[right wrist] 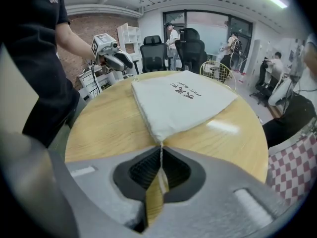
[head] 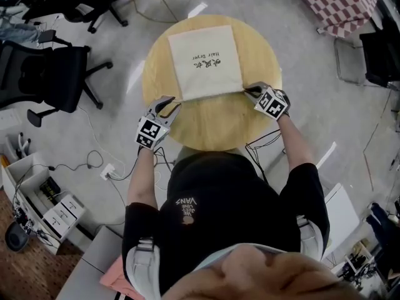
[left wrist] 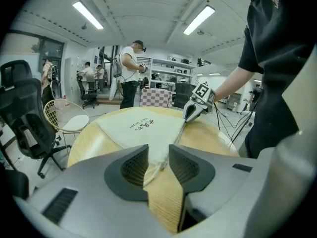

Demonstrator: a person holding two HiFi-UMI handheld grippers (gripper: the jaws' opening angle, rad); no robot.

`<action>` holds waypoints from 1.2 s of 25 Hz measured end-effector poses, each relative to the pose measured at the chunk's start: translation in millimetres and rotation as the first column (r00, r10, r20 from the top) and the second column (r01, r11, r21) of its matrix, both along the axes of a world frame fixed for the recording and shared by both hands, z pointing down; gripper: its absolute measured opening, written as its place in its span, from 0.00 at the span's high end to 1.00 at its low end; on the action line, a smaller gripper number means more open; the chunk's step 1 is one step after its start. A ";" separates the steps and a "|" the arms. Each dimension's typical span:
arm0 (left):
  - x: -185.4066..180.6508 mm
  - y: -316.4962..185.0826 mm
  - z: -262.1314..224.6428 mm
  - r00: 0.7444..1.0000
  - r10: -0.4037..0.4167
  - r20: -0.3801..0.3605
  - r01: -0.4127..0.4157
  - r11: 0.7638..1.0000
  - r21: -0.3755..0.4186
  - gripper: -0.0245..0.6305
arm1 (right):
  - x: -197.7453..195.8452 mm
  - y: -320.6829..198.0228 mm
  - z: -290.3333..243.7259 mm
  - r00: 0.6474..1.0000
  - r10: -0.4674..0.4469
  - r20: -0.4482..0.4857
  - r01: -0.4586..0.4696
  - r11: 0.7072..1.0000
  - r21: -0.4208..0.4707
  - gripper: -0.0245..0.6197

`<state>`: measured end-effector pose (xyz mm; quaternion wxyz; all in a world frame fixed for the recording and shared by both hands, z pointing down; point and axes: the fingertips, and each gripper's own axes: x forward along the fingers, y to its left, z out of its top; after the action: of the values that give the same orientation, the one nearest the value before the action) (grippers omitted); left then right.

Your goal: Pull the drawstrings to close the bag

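Cream cloth, the bag [head: 205, 60] lies flat on the round wooden table [head: 212, 130], reaching from the middle toward the far edge, with its drawstring edge facing you. Your right gripper [head: 252, 90] sits at the bag's near right corner, its jaws closed tight on the right drawstring [right wrist: 160, 157]. Your left gripper [head: 170, 105] is at the near left corner with its jaws apart, and the left drawstring [left wrist: 154, 168] lies loose between them, not pinched.
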<state>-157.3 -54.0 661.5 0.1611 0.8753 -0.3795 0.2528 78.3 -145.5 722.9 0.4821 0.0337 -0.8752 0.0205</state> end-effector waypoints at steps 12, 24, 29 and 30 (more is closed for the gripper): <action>8.5 -1.3 50.8 0.962 0.246 0.117 -0.235 0.967 -0.096 0.77 | 1.5 1.6 5.9 0.999 0.049 -0.018 -0.049 0.999 -0.024 0.95; 9.5 0.0 77.1 0.900 0.407 0.155 -0.376 0.906 -0.196 0.77 | 1.6 -3.1 7.0 0.999 0.036 -0.032 -0.037 0.999 -0.031 0.95; 8.5 3.0 79.2 0.903 0.407 0.138 -0.372 0.901 -0.221 0.86 | 2.0 -2.9 7.1 0.998 0.060 -0.020 -0.061 0.997 -0.040 0.95; 7.4 3.6 79.5 0.906 0.401 0.133 -0.367 0.903 -0.223 0.89 | 1.7 -3.1 7.3 0.998 0.068 -0.015 -0.068 0.997 -0.043 0.95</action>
<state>-149.9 -50.4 741.0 0.1578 0.8874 -0.1852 0.3915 80.1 -148.6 730.2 0.4874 0.0531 -0.8697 0.0559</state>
